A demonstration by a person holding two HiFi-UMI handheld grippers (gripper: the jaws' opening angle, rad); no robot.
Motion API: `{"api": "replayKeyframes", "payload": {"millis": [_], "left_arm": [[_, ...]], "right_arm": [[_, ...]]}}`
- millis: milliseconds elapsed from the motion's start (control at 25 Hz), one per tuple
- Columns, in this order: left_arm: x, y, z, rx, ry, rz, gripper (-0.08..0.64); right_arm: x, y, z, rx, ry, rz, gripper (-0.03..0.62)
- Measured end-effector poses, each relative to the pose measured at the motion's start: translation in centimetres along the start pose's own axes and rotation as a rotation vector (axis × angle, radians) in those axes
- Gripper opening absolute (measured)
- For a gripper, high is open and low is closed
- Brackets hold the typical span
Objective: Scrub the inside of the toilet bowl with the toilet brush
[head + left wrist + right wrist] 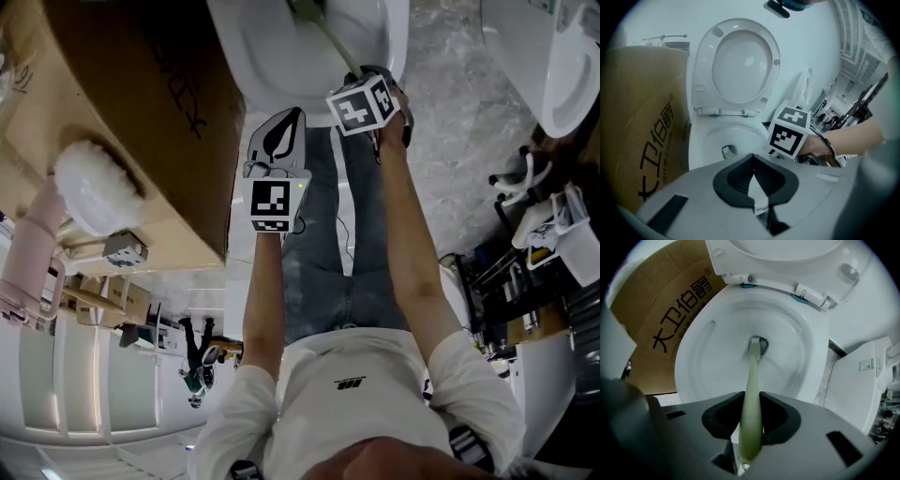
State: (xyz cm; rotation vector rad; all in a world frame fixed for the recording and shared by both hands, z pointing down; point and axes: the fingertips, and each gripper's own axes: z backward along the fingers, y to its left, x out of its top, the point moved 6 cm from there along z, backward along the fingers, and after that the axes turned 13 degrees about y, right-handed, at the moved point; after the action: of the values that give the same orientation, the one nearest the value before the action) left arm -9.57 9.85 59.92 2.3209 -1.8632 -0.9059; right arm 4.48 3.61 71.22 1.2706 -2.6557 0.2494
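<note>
Jaws of the right gripper [751,406] are clenching the pale green handle of the toilet brush [753,366], which is pointing toward 12 o'clock so its head is sitting deep in the toilet bowl [696,359], near the drain. The left gripper [753,168] is hovering closed and empty at the bowl's 6 o'clock, seemingly parked clear of the scrubbing. A cardboard box [661,329] is standing at 10 o'clock.

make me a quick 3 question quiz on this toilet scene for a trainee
1. True or false: the left gripper holds the brush.
2. Where is the brush head in relation to the bowl? A at the rim, B at the bottom, C outside it.
3. Is the seat up or down?

Key: 1 false, the right gripper holds it; 2 B; 3 up.
</note>
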Motion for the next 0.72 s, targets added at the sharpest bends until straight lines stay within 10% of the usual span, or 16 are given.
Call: {"api": "replayKeyframes", "payload": {"millis": [720], "left_arm": [[1.9, -2.2, 2.9, 0.021, -0.051, -0.028, 0.009]], "right_arm": [[-6.3, 2.1, 3.0, 0.033, 0.035, 0.018, 0.089]]}}
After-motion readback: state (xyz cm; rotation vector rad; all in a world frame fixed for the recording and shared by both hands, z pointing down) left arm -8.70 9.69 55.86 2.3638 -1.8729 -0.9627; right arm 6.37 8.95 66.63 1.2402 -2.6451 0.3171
